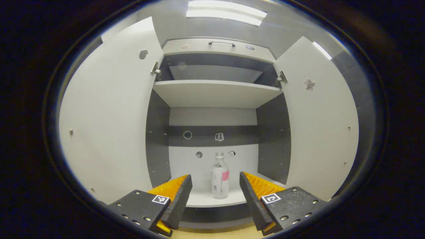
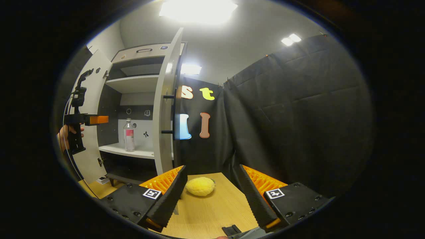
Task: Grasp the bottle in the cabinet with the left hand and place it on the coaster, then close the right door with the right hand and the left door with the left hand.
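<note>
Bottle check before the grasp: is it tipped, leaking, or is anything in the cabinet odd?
Nothing stands out. The bottle stands upright, capped, alone on the lower shelf, no spill around it. Both doors are open, the left gripper open in front of it.

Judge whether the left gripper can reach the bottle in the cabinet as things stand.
Probably yes: both doors stand open, the left gripper is open and lined up with the bottle, and nothing stands between them on the shelf.

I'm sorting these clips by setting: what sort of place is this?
Probably a staged recording booth, not a real home: a lone cabinet with both doors open stands on a wooden table, black cloth hangs as the wall, and one bottle stands inside.
</note>
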The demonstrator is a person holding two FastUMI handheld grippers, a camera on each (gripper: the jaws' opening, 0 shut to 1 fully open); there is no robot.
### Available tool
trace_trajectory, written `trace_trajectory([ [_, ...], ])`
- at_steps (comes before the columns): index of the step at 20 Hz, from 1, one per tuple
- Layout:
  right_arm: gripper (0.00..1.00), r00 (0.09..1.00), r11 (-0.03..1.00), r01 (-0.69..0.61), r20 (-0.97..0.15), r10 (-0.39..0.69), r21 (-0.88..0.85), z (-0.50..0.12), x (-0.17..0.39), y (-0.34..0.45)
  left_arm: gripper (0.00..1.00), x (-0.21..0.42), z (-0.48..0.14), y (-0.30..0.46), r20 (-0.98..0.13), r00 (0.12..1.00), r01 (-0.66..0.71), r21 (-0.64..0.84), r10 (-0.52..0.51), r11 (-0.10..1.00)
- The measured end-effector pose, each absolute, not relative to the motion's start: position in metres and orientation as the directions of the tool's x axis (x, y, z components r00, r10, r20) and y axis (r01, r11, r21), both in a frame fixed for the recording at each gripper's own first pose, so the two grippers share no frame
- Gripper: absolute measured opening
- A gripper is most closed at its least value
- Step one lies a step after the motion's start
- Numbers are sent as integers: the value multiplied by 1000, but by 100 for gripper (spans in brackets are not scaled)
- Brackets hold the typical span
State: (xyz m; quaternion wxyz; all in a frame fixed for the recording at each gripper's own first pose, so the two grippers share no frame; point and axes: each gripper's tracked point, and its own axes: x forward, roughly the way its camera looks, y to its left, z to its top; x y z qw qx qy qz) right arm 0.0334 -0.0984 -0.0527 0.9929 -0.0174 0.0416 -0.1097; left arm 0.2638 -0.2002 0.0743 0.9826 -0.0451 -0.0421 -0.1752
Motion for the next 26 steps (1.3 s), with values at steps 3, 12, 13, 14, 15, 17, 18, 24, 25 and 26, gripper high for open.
trace_trajectory([
  [3,98,964,966,251,-80,-255,-57,-53,42,-100,85,293,60,-216,85,928,368,-74,-362,927],
  [12,98,934,936,339,-84,-347,-97,-55,55,-103,85,368,21,-251,33,911,413,-102,-411,905],
  [13,98,930,932,348,-87,-357,-100,-55,55,-104,85,375,17,-255,26,910,414,-96,-413,905],
  [14,98,926,928,358,-90,-368,-103,-57,56,-105,85,383,13,-259,18,909,416,-92,-416,905],
  [15,98,922,924,367,-93,-376,-105,-58,58,-105,84,390,8,-262,10,909,417,-91,-418,905],
  [17,98,915,918,382,-99,-392,-108,-60,62,-108,85,404,0,-267,-7,906,419,-99,-422,902],
  [18,98,911,914,389,-101,-400,-110,-61,65,-110,85,411,-5,-268,-16,904,423,-104,-427,900],
  [24,98,897,901,416,-111,-429,-120,-67,71,-107,84,435,-23,-277,-54,898,429,-109,-436,897],
  [25,98,895,900,419,-114,-432,-120,-68,71,-107,84,436,-24,-277,-58,899,426,-109,-434,898],
  [26,98,894,900,420,-116,-432,-118,-69,70,-108,84,439,-25,-280,-63,895,433,-111,-441,895],
])
